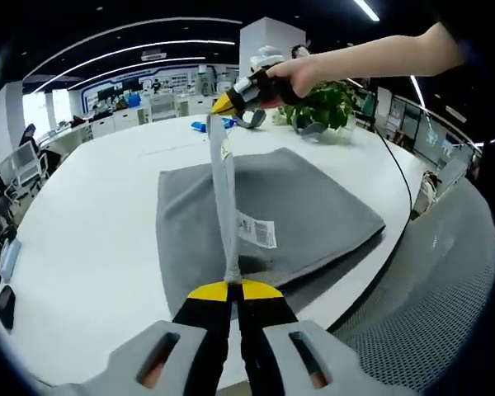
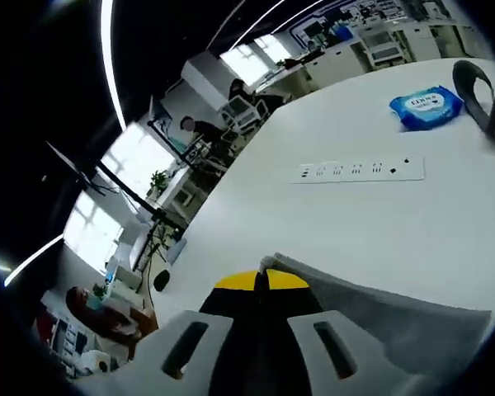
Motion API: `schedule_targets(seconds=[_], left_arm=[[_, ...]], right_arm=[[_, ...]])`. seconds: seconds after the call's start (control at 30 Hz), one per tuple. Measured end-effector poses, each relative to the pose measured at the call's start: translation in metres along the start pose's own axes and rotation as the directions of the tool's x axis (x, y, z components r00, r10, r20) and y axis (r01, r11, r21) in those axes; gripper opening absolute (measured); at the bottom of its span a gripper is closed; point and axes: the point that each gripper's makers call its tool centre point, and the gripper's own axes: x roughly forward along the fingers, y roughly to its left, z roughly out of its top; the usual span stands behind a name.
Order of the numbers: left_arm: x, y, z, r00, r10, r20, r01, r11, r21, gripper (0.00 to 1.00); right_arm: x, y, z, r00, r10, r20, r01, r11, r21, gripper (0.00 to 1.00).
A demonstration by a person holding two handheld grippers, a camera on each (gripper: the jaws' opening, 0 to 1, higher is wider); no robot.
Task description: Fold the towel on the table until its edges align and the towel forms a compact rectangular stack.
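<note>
A: Grey towel (image 1: pixel 305 206) on white table (image 1: pixel 91 239), mid-surface, near corner poking past the near table edge. Already doubled, by the look of the stacked layers at the near corner. One edge lifted off the pile, stretched taut as a thin strip from near to far. White care tag (image 1: pixel 256 232) dangling off it.

B: Claws?

A: Left gripper (image 1: pixel 229 289) at the near end, yellow tips pinched together on the towel edge. Right gripper (image 1: pixel 228 104) at the far end, also clamped on the edge, held by a person's hand (image 1: pixel 301 76). In the right gripper view, right gripper (image 2: pixel 261 280) closed tight on a grey corner (image 2: pixel 268 264), rest of the towel trailing off to the right.

B: Progress?

A: Judging roughly midway. One fold probably done, another in hand: edge raised but not laid over yet. Left to do: carry the edge across, line up borders, flatten, maybe fold again for a compact stack. Not finished.

B: Around it?

A: Far side: potted plant (image 1: pixel 323 106). Right gripper view: blue wipes pack (image 2: pixel 426 106), white power strip (image 2: pixel 361 170), dark curved object (image 2: pixel 483 95) at far right, can't tell what. Office desks beyond.
</note>
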Motion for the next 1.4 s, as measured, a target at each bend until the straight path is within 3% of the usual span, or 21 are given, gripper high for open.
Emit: schedule_targets(seconds=[0.17, 0.37, 0.53, 0.6, 0.8, 1.0, 1.1, 1.23, 1.4], left_arm=[[-0.001, 0.004, -0.010, 1.000, 0.017, -0.014, -0.018, 0.998, -0.055, 0.02], [-0.005, 0.010, -0.009, 0.999, 0.036, 0.006, -0.035, 0.992, -0.122, 0.02], [-0.016, 0.002, 0.010, 0.997, 0.003, 0.072, 0.006, 0.992, -0.129, 0.01], [-0.021, -0.004, 0.025, 0.993, -0.016, 0.118, 0.030, 0.993, -0.116, 0.01], [-0.036, -0.018, 0.058, 0.985, -0.049, 0.167, 0.064, 0.994, -0.086, 0.01], [-0.065, -0.040, 0.109, 0.956, -0.099, 0.275, 0.114, 0.993, -0.038, 0.01], [-0.076, -0.046, 0.128, 0.938, -0.116, 0.327, 0.131, 0.991, -0.024, 0.01], [-0.074, -0.040, 0.125, 0.947, -0.093, 0.307, 0.101, 0.995, -0.010, 0.01], [-0.063, -0.027, 0.094, 0.975, -0.043, 0.219, 0.045, 0.999, -0.003, 0.01]], right_arm=[[0.012, 0.004, -0.004, 0.999, 0.033, 0.034, -0.037, 0.990, 0.137, 0.00], [0.019, 0.006, 0.000, 0.991, 0.070, 0.110, -0.101, 0.944, 0.315, 0.00], [0.008, 0.009, 0.012, 0.985, 0.089, 0.148, -0.121, 0.967, 0.226, 0.00], [0.000, 0.016, 0.022, 0.972, 0.133, 0.192, -0.170, 0.966, 0.196, 0.00], [-0.022, 0.017, 0.038, 0.949, 0.150, 0.278, -0.197, 0.969, 0.150, 0.00], [-0.050, 0.035, 0.064, 0.904, 0.216, 0.369, -0.252, 0.967, 0.050, 0.00], [-0.057, 0.039, 0.071, 0.899, 0.223, 0.377, -0.254, 0.967, 0.034, 0.00], [-0.054, 0.032, 0.068, 0.912, 0.193, 0.362, -0.238, 0.968, 0.083, 0.00], [-0.041, 0.024, 0.047, 0.938, 0.150, 0.314, -0.199, 0.971, 0.131, 0.00]])
